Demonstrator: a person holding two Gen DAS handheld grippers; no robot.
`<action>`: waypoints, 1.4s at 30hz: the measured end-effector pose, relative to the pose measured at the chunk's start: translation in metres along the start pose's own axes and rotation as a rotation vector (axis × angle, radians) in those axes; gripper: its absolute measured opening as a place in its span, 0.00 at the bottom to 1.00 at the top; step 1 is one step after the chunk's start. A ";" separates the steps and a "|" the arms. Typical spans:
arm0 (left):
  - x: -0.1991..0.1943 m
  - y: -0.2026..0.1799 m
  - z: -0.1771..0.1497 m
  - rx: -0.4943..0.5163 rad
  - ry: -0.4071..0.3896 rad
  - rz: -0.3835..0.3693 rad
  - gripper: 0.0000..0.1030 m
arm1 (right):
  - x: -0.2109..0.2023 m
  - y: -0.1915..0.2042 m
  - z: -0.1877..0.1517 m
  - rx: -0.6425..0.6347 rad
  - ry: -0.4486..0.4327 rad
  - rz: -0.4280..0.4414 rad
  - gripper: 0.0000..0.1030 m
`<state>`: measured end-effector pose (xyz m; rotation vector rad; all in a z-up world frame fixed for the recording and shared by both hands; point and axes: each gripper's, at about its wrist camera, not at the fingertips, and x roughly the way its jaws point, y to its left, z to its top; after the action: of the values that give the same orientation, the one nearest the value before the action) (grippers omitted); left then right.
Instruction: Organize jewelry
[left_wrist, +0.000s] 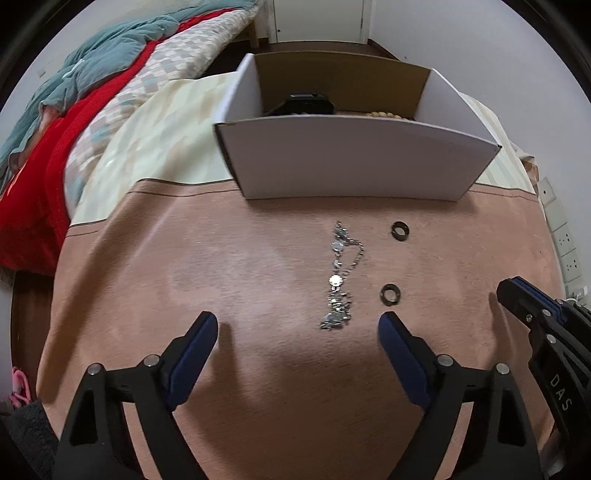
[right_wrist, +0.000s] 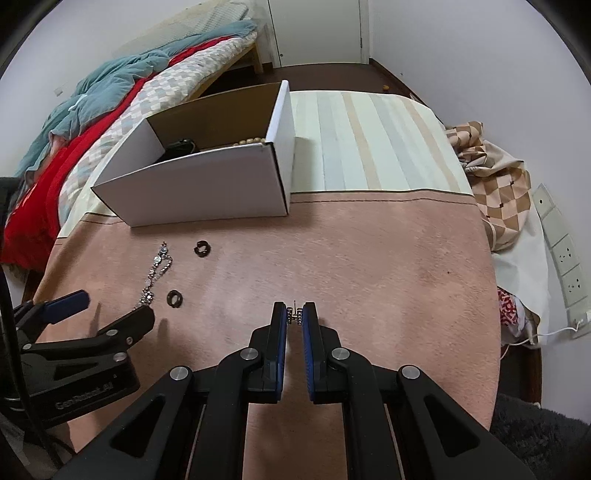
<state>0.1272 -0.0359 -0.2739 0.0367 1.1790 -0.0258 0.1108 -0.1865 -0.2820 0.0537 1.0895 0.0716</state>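
Observation:
A silver chain bracelet (left_wrist: 340, 277) lies on the pink cloth, with two black rings (left_wrist: 400, 231) (left_wrist: 390, 294) to its right. My left gripper (left_wrist: 297, 328) is open and empty, just short of the chain's near end. In the right wrist view, my right gripper (right_wrist: 294, 314) is shut on a small sparkly earring (right_wrist: 294, 314) held just above the cloth. The chain (right_wrist: 157, 269) and rings (right_wrist: 202, 248) (right_wrist: 174, 298) lie to its left, near the left gripper (right_wrist: 110, 310). A white cardboard box (left_wrist: 354, 162) (right_wrist: 207, 184) behind them holds a black watch (left_wrist: 306, 103) and cream beads (left_wrist: 384, 115).
The table has a pink and striped cream cloth (right_wrist: 369, 140). A bed with red and teal bedding (left_wrist: 55, 155) stands to the left. Wall sockets (right_wrist: 565, 254) and a checked cloth (right_wrist: 495, 192) are on the right.

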 end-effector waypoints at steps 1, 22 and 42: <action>0.001 -0.002 0.000 0.003 0.000 -0.004 0.84 | 0.000 0.000 0.000 0.000 -0.001 0.000 0.09; -0.008 -0.009 0.004 0.033 -0.024 -0.109 0.01 | -0.006 0.004 0.003 0.002 -0.006 0.003 0.09; -0.136 0.020 0.080 -0.002 -0.212 -0.324 0.00 | -0.097 0.013 0.081 0.035 -0.184 0.151 0.09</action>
<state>0.1501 -0.0193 -0.1173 -0.1556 0.9627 -0.3069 0.1372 -0.1822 -0.1574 0.1712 0.9019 0.1796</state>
